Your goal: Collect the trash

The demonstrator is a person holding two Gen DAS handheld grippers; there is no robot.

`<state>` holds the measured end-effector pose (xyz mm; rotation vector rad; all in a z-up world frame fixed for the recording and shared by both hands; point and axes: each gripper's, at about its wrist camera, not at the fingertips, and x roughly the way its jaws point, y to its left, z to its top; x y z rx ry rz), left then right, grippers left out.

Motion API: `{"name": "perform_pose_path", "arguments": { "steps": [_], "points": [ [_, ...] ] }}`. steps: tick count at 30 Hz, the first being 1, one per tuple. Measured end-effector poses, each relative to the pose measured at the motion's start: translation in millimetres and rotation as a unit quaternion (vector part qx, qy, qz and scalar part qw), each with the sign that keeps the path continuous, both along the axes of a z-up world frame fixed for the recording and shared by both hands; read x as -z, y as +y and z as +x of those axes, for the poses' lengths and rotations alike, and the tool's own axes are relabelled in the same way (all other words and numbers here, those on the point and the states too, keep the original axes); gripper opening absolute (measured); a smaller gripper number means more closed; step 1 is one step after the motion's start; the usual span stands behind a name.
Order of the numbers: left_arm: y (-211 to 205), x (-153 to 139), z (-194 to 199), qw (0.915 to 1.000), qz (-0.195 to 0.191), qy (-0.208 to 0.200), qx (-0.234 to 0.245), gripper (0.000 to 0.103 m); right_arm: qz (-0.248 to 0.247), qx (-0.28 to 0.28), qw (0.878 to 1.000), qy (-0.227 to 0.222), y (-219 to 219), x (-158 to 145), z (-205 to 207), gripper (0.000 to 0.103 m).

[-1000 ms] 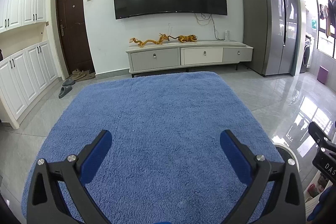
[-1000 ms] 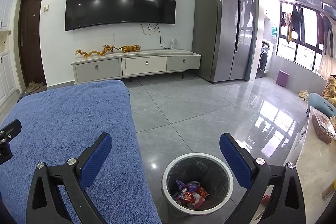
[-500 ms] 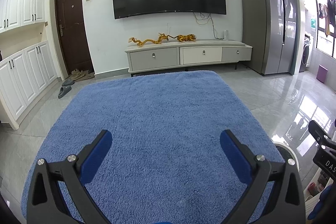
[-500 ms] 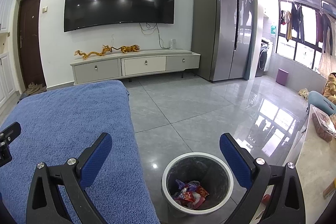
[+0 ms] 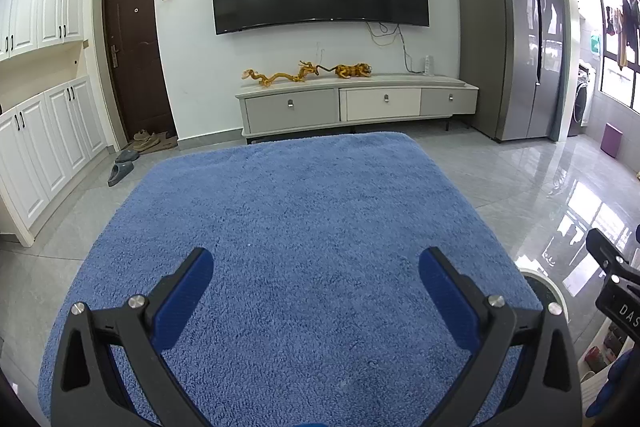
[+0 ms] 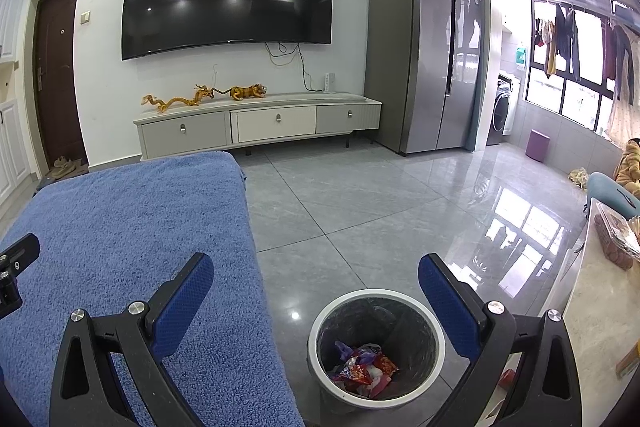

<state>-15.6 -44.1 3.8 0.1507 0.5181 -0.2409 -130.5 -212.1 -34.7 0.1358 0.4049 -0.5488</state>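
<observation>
Left gripper (image 5: 316, 291), jaws apart and empty, above the blue towel-covered surface (image 5: 304, 227); right gripper (image 6: 316, 291), jaws apart and empty, above the white-rimmed trash bin (image 6: 434, 323) beside that surface, crumpled wrappers (image 6: 362, 369) lying inside the bin.

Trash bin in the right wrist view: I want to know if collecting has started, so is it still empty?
No, the trash bin already holds crumpled wrappers at the bottom of its dark liner.
</observation>
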Motion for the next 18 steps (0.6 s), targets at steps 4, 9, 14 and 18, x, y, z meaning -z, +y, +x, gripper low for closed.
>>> {"name": "perform_pose_path", "arguments": {
  "steps": [4,9,14,18],
  "points": [
    [0.0,1.0,-1.1,1.0000,0.001,0.001,0.003,0.103,0.002,0.001,1.000,0.001,0.1,1.6,-1.2,0.103],
    [0.4,1.7,-2.1,1.0000,0.001,0.000,0.007,0.103,0.002,0.001,1.000,0.001,-0.5,1.3,-1.4,0.103],
    [0.7,1.3,-3.8,1.0000,-0.001,-0.003,0.007,0.103,0.003,0.002,1.000,0.000,-0.4,2.2,-1.5,0.103],
    [2.2,0.1,-6.6,1.0000,-0.003,-0.006,0.007,0.103,0.002,0.002,1.000,-0.001,-0.1,2.4,-2.5,0.103]
  ]
}}
